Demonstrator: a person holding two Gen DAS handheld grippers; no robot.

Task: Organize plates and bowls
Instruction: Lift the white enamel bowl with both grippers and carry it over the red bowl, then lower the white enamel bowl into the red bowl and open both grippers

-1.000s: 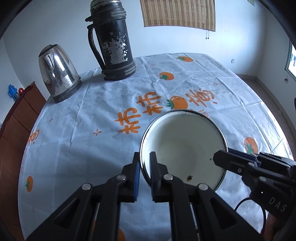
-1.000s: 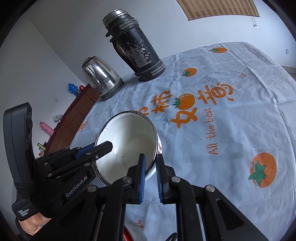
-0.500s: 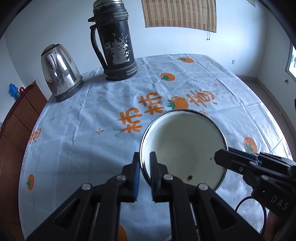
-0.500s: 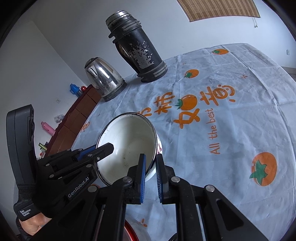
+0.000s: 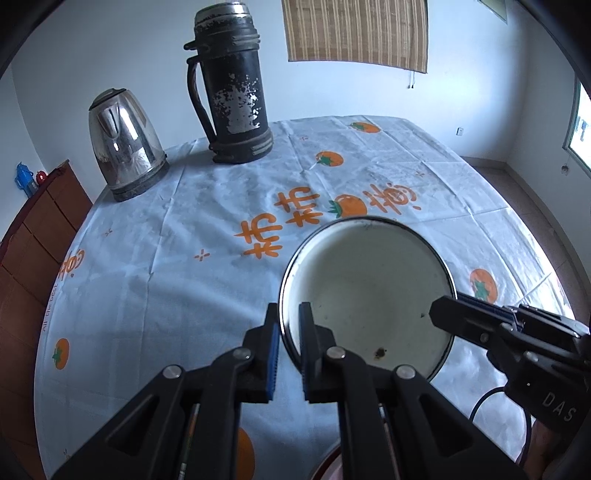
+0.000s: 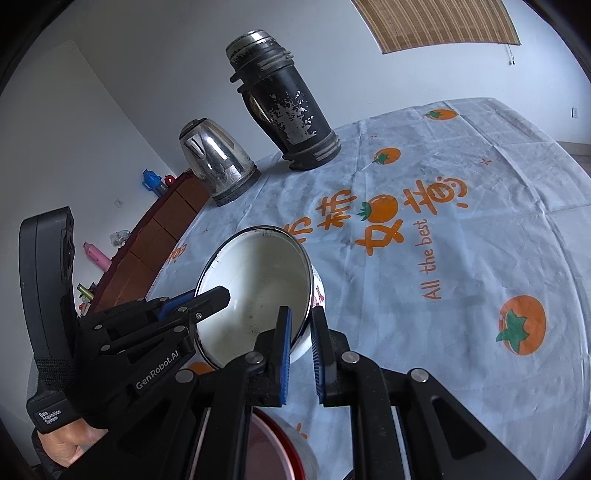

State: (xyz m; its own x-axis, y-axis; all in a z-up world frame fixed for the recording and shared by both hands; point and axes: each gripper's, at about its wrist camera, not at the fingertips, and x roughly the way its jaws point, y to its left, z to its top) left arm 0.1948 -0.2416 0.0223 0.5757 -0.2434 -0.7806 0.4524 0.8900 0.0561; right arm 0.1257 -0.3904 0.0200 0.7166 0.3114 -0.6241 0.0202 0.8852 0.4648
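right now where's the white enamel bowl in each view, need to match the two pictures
Left wrist view: the white enamel bowl sits right of centre, its rim between the left hand-held gripper fingers.
Right wrist view: the bowl is left of centre, rim between the right hand-held gripper fingers.
Shared landmark: the black thermos at the table's far side.

- black flask (image 5: 232, 85) upright at the far edge of the worktop (image 5: 147, 258);
- steel kettle (image 5: 123, 142) just left of it, apart;
- bamboo blind (image 5: 356, 31) on the wall;
- brown cabinet (image 5: 33, 236) at left
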